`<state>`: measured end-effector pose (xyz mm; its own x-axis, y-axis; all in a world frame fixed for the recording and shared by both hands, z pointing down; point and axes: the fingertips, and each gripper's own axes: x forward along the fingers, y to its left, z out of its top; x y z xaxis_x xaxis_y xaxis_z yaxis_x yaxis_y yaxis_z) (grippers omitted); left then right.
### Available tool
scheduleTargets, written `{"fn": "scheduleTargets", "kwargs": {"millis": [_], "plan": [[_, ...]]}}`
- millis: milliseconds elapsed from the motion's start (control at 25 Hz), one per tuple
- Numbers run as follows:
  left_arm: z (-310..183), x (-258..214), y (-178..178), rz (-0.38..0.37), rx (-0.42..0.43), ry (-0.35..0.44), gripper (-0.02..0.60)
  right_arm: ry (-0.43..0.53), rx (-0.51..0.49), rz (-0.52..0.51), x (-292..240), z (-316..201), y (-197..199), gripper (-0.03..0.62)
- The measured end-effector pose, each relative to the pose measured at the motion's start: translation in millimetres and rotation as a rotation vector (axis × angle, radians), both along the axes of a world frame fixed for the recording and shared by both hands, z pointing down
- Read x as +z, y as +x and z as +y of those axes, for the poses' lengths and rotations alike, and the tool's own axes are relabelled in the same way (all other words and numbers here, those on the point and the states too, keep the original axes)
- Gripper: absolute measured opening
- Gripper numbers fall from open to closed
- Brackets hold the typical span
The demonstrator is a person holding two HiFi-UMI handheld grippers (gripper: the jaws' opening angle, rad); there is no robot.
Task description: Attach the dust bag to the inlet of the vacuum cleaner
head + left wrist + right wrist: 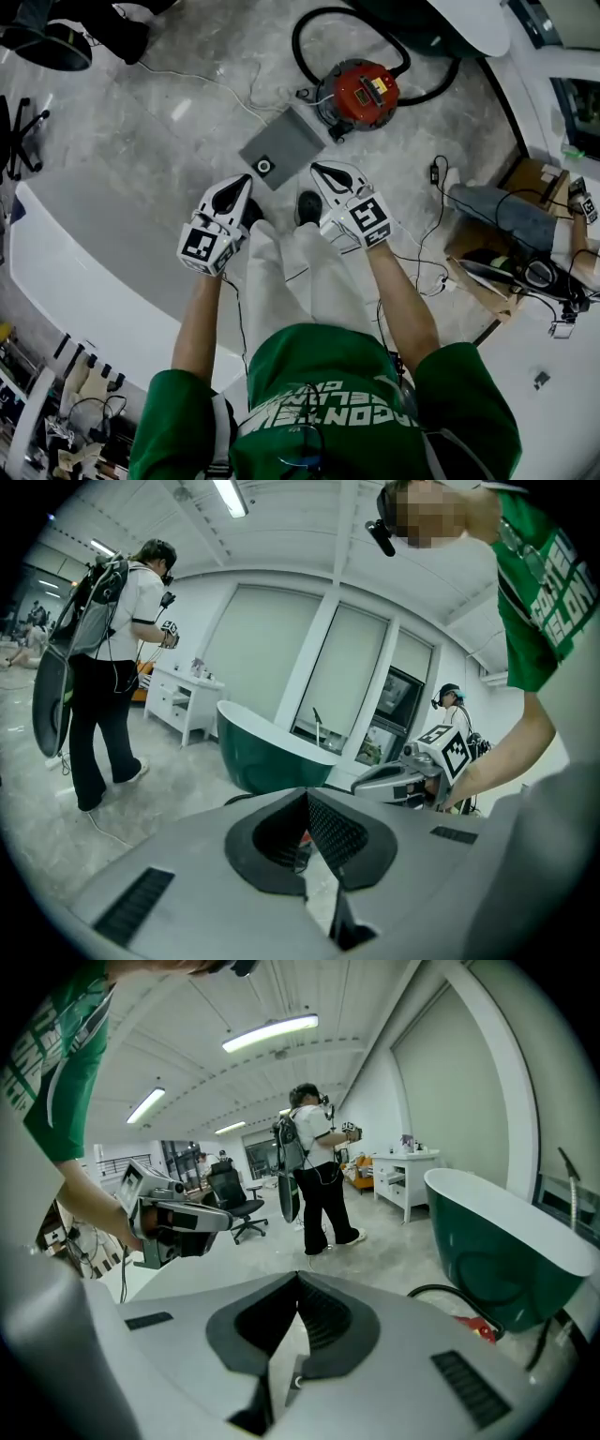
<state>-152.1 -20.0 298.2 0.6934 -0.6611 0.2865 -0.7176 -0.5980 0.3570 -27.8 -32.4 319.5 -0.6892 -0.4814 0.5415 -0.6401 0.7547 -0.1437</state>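
I'm still at the approach, with my left hand-held gripper [247, 179] and right hand-held gripper [315, 168] both pressed together and empty, so next I must spread one and reach down to the dust bag [281, 147] on the floor just beside the vacuum cleaner [358, 94].

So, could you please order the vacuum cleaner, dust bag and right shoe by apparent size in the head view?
1. vacuum cleaner, barely ahead
2. dust bag, nearly the same, so that order is unsure
3. right shoe, clearly smallest

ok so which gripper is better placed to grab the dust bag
Probably left: the left gripper is nearest the ring on the dust bag; the right gripper sits nearer the vacuum cleaner.
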Motion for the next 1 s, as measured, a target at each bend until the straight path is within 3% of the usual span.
{"fn": "scheduleTargets", "kwargs": {"millis": [440,1000], "plan": [[-3.4,148.7,14.6,-0.002,0.047,-0.008,0.002,-0.057,-0.024,0.023,161.9,15.4,-13.1,0.008],[-0.4,426.6,-29.3,-0.075,0.056,-0.004,0.002,-0.036,-0.240,0.053,440.6,11.6,-45.9,0.008]]}}
